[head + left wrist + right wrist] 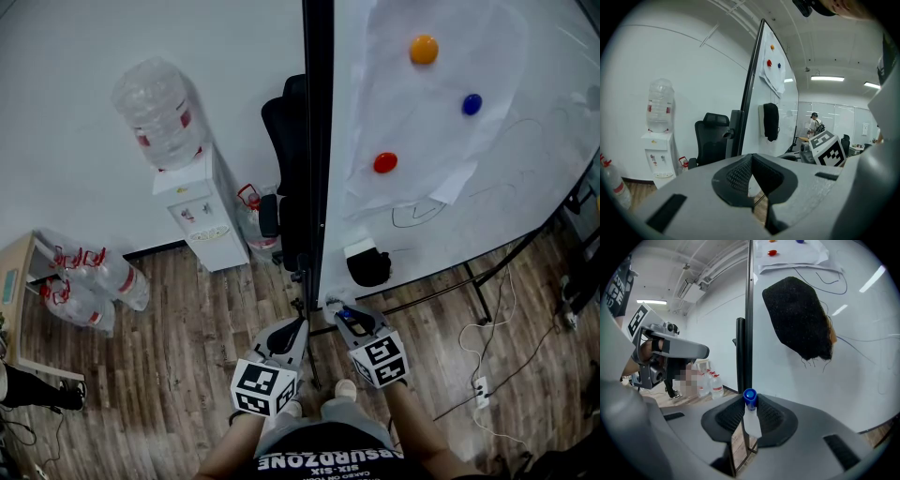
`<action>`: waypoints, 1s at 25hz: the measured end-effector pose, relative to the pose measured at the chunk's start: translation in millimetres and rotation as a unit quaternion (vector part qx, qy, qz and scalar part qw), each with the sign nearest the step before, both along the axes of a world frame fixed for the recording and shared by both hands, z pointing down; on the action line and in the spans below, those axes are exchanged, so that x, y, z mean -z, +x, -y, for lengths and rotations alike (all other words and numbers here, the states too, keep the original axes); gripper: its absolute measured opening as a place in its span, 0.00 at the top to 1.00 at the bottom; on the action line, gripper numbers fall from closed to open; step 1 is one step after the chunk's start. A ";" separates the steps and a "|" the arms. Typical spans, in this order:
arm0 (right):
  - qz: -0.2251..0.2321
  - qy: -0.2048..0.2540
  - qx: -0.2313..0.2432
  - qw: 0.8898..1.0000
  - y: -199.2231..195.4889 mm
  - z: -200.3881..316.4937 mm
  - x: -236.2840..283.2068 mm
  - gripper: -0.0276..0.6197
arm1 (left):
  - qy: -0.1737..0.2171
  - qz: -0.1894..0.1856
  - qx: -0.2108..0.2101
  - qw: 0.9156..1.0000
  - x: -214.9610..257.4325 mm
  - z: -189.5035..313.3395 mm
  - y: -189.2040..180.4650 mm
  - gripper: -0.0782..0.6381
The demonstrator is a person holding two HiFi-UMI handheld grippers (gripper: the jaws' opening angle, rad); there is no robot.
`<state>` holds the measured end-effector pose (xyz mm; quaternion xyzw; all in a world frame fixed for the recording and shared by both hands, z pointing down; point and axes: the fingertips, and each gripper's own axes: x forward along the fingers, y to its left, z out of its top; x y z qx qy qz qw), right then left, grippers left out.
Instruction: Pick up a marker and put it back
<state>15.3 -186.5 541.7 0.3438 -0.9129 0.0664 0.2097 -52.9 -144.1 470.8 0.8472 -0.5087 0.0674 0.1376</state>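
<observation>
My right gripper (749,405) is shut on a marker (750,417) with a white body and a blue cap that sticks up between the pads. In the head view the right gripper (339,313) points at the lower edge of the whiteboard (525,141), just below a black eraser (367,266). That eraser (799,317) hangs on the board close ahead in the right gripper view. My left gripper (298,324) sits beside the right one, level with the board's black frame (318,141). Its jaws (751,180) meet at the tips with nothing between them.
Paper (422,103) is pinned to the board by orange, blue and red magnets. A water dispenser (192,202) stands at the wall, with a black office chair (281,122) beside it. Water bottles (89,281) lie on the wooden floor at left. Cables and a power strip (481,384) lie at right.
</observation>
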 end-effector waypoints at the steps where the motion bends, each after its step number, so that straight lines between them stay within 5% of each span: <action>1: 0.000 0.000 -0.001 1.000 0.0 0.1 0.1 0.85 | 0.000 0.000 0.000 1.000 0.2 0.1 0.1 0.88; 25: 0.015 0.004 -0.053 0.998 21.7 -7.5 9.7 0.71 | -0.003 -0.002 -0.014 1.000 -1.6 -1.8 5.2 0.88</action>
